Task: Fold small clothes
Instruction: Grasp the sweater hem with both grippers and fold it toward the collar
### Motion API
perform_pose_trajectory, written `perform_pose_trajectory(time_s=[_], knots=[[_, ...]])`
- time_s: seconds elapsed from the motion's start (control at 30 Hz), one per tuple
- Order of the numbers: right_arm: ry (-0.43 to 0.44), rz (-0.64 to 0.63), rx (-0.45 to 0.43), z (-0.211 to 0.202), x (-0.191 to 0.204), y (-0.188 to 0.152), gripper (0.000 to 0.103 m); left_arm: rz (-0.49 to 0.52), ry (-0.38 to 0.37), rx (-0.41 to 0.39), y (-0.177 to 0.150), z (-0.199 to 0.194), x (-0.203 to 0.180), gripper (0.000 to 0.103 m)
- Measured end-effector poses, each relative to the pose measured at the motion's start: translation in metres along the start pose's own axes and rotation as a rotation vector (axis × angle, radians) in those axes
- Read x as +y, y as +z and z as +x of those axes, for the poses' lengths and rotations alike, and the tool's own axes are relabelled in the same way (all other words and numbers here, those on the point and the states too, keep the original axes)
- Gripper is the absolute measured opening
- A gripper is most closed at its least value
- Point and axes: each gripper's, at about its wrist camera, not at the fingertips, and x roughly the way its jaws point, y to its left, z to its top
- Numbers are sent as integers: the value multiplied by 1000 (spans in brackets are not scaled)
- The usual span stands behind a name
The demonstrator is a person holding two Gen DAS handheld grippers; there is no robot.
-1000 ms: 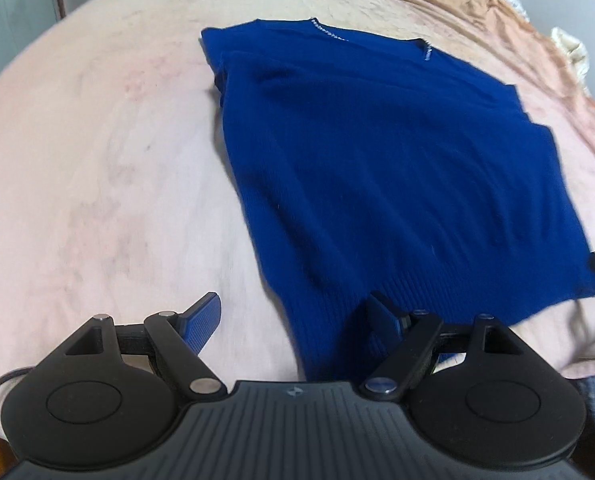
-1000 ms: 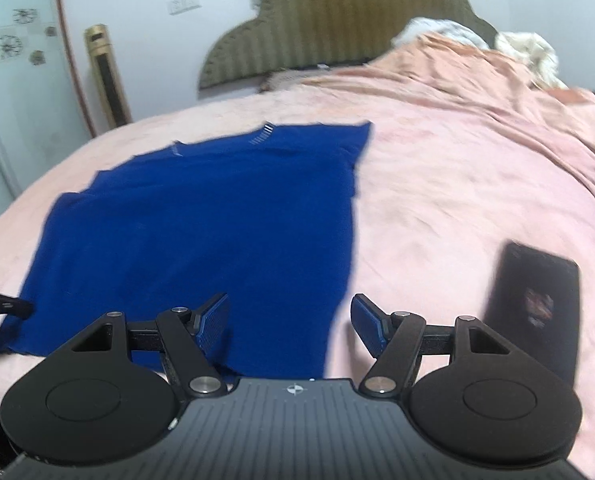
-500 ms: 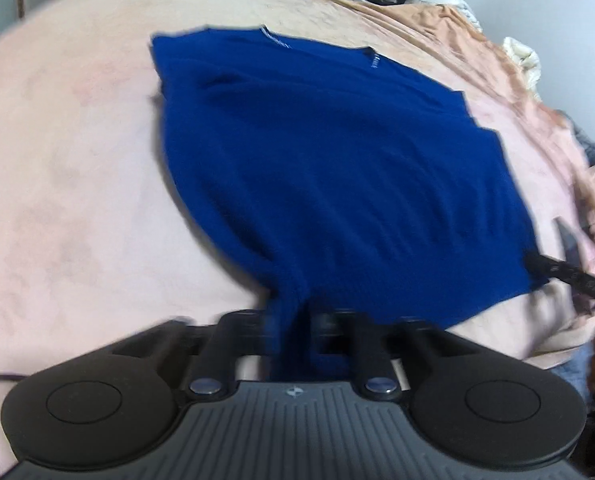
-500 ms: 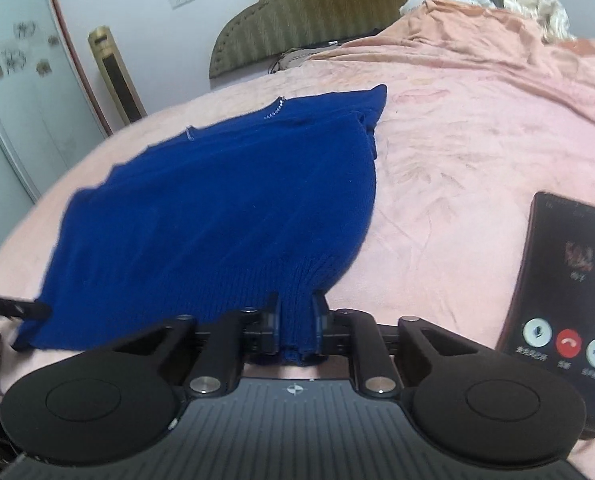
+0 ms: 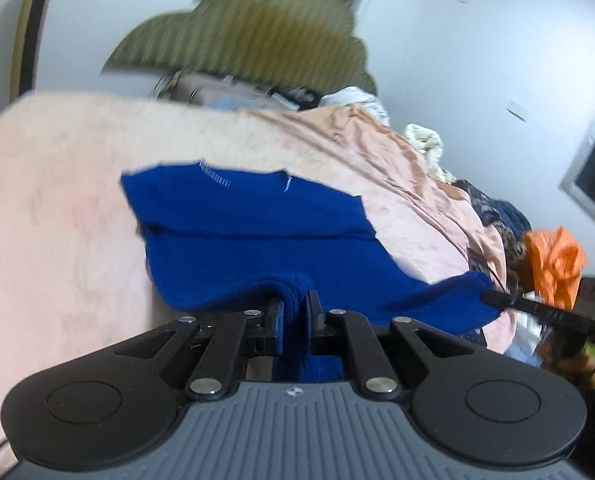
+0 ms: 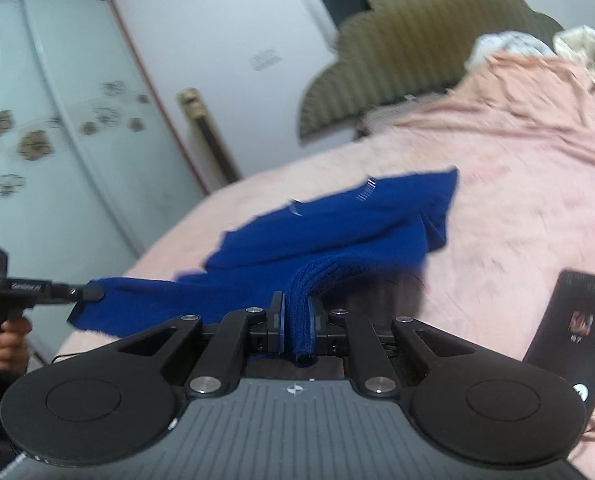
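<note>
Holding the dark blue knitted sweater point(image 5: 257, 256) hem corners clamped in my left hand-held gripper point(image 5: 295, 316) and right hand-held gripper point(image 6: 297, 320), I see its collar lying straight ahead on the pink bed point(image 5: 57, 208).

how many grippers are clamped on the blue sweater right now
2: the left gripper pinches one bottom corner of the blue sweater, the right gripper the other, each with its jaws closed on the hem.
</note>
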Motion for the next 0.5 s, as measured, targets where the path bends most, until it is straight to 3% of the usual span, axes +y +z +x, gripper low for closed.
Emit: perform_pose_trajectory(time_s=[0.1, 0.23, 0.5], knots=[[42, -5, -10, -18, 9, 3, 14, 41, 11, 37, -3, 11, -7, 10], [51, 70, 9, -4, -1, 3, 14, -19, 26, 121, -2, 41, 2, 10], [49, 187, -67, 29, -22, 31, 14, -176, 53, 44, 37, 63, 31, 10]])
